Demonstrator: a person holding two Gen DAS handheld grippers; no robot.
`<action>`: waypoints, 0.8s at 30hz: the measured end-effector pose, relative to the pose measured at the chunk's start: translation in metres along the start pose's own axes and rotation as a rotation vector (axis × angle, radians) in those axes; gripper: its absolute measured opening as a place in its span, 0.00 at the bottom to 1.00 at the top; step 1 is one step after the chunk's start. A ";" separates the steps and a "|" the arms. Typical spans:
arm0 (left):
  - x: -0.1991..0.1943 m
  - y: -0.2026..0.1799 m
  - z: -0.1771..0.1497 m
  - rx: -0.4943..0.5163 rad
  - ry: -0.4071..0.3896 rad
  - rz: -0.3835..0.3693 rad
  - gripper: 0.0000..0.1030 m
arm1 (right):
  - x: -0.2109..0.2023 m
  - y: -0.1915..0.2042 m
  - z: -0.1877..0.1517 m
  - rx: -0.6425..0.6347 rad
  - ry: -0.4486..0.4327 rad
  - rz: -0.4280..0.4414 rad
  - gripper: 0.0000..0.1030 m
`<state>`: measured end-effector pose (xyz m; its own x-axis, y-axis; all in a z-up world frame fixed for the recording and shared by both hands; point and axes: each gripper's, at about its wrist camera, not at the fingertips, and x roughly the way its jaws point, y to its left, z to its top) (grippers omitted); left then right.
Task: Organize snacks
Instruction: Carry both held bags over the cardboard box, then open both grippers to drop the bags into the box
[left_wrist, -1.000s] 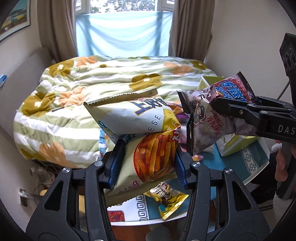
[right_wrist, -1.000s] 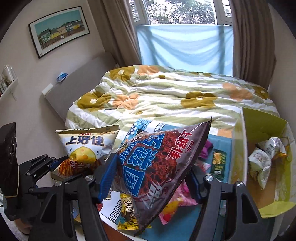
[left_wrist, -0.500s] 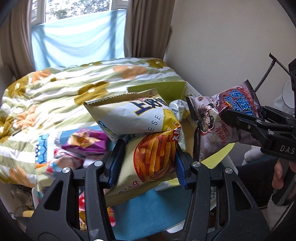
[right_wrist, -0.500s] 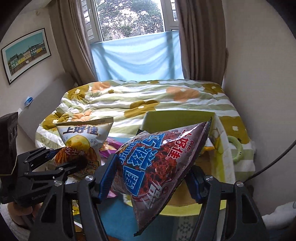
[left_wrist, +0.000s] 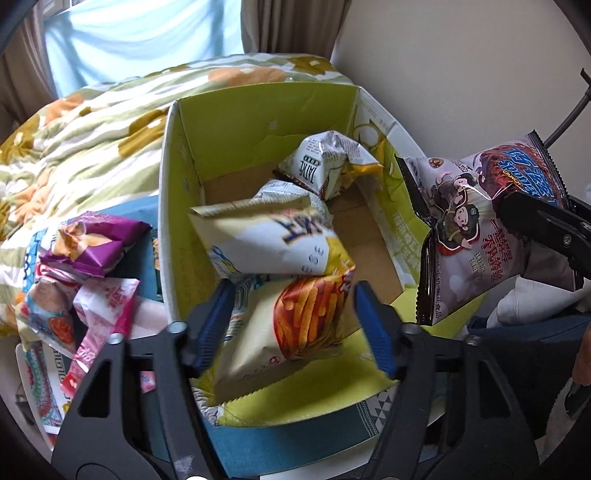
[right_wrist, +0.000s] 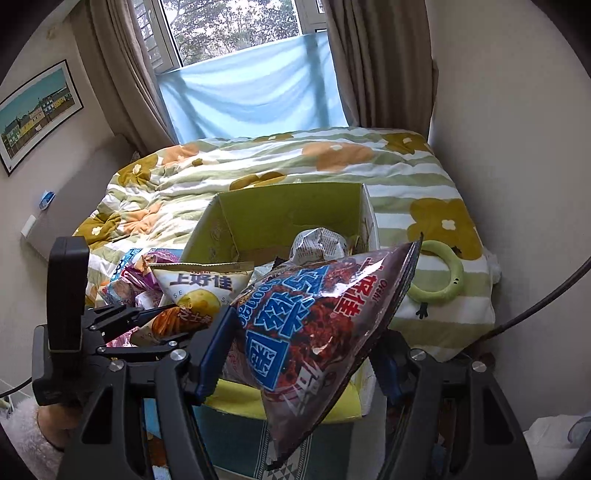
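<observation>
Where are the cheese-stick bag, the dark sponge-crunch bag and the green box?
cheese-stick bag (left_wrist: 295, 280), left wrist view, on its printed front.
dark sponge-crunch bag (right_wrist: 314, 332), right wrist view, on its blue lettering.
green box (left_wrist: 266, 122), left wrist view, on its far inner wall.

Quick count from where I'm standing: one green cardboard box (left_wrist: 266, 110), with two crumpled snack packs (left_wrist: 325, 162) already inside it. One cream cheese-stick bag (left_wrist: 280, 273) over the box, one dark purple crunch bag (left_wrist: 476, 229) off to the side. Left of the box there's a pile on the desk: one purple pack (left_wrist: 92, 243) on top and at least three pink and white ones (left_wrist: 107, 306) under it, can't separate more. One bed (right_wrist: 295, 162), one framed picture (right_wrist: 37, 114).
</observation>
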<state>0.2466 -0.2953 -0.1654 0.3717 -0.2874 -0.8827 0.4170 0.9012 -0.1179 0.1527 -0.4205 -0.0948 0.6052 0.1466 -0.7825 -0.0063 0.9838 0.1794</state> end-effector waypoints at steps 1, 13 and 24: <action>-0.001 -0.001 -0.001 0.000 -0.011 0.022 1.00 | 0.005 -0.001 0.000 0.000 0.010 0.005 0.62; -0.041 0.042 -0.027 -0.051 -0.037 0.027 0.99 | 0.033 0.003 -0.008 -0.010 0.085 -0.016 0.62; -0.055 0.073 -0.039 -0.102 -0.048 0.038 0.99 | 0.063 0.018 -0.005 -0.022 0.176 -0.036 0.63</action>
<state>0.2242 -0.2011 -0.1429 0.4261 -0.2656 -0.8648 0.3165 0.9393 -0.1326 0.1866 -0.3931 -0.1436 0.4564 0.1257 -0.8809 -0.0060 0.9904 0.1382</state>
